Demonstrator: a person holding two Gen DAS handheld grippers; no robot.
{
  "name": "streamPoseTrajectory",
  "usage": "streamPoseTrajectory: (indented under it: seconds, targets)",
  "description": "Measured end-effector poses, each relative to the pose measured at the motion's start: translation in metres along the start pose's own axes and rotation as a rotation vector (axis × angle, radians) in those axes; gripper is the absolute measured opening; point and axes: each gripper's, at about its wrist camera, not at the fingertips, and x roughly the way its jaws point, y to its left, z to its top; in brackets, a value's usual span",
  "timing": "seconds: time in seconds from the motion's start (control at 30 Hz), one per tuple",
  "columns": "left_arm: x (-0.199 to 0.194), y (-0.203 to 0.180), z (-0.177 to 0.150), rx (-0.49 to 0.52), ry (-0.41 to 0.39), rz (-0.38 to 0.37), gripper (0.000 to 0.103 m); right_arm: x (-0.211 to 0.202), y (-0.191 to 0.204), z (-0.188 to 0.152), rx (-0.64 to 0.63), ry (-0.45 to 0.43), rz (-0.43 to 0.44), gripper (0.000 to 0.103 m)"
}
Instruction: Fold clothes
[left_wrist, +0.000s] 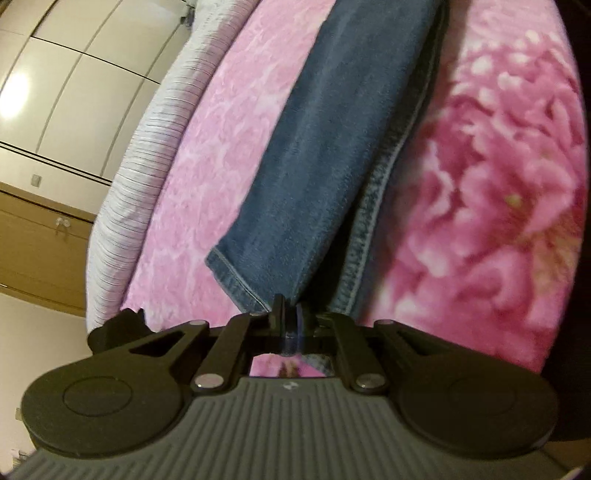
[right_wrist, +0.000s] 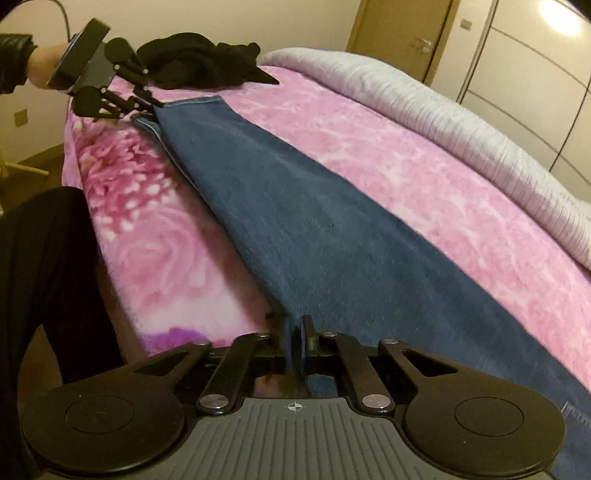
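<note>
While the jeans (right_wrist: 295, 229) lie stretched flat along the pink floral blanket (right_wrist: 388, 147), I hold one end in each tool. At the far left, my left gripper (right_wrist: 157, 105) is pinched tight on the hem of the leg, with my hand (right_wrist: 42, 66) behind it. Just beyond it sits a heap of black clothing (right_wrist: 199, 64). Nearer me, my right gripper (right_wrist: 295, 341) is clamped on the denim's near edge. A grey quilt (right_wrist: 480, 129) runs along the blanket's right side.
</note>
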Motion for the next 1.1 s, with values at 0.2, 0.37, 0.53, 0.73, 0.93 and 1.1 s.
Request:
streamPoseTrajectory:
  seconds: [0.2,0.37,0.53,0.73,0.93,1.1]
  targets:
    - [-0.004,0.010,-0.009,-0.014,0.020,-0.016,0.014,-0.040,-0.018,-0.008,0.117,-0.047,0.011,0.038]
    - [0.000,0.025,-0.026,-0.087,0.119,0.003,0.014,-0.065,-0.067,-0.032,0.247,-0.043,-0.162,0.049]
    - [-0.007,0.042,-0.016,-0.173,0.128,0.034,0.014,-0.077,-0.175,-0.070,0.525,-0.010,-0.387,0.049]
    - [0.008,0.041,0.031,-0.164,0.092,0.008,0.015,-0.039,-0.300,-0.107,0.726,0.100,-0.412,0.049]
    - [0.012,0.030,0.094,-0.117,-0.025,-0.023,0.015,-0.009,-0.358,-0.105,0.725,0.119,-0.421,0.050]
    - [0.005,0.021,0.144,-0.079,-0.160,-0.052,0.022,-0.034,-0.339,-0.097,0.709,0.076,-0.414,0.050]
